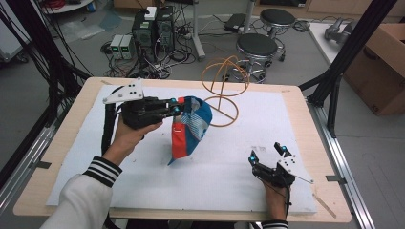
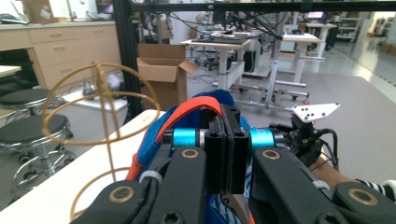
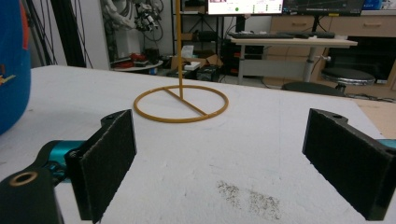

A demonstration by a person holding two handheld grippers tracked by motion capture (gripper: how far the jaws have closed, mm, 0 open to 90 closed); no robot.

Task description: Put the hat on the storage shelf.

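I was working in a robotics lab: black aluminium frame posts (image 1: 351,45) around my wooden table (image 1: 296,102), desktop computer towers (image 1: 154,26) wired up on the grey floor, black round stools (image 1: 258,46), workbenches (image 2: 219,46) and cardboard boxes (image 1: 382,67) behind.

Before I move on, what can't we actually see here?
- Cap: inside and far side face away in the high view.
- Left gripper: in its own view the fingers hide how much fabric they pinch.
- Wire stand: top cut off by the right gripper view's upper edge.
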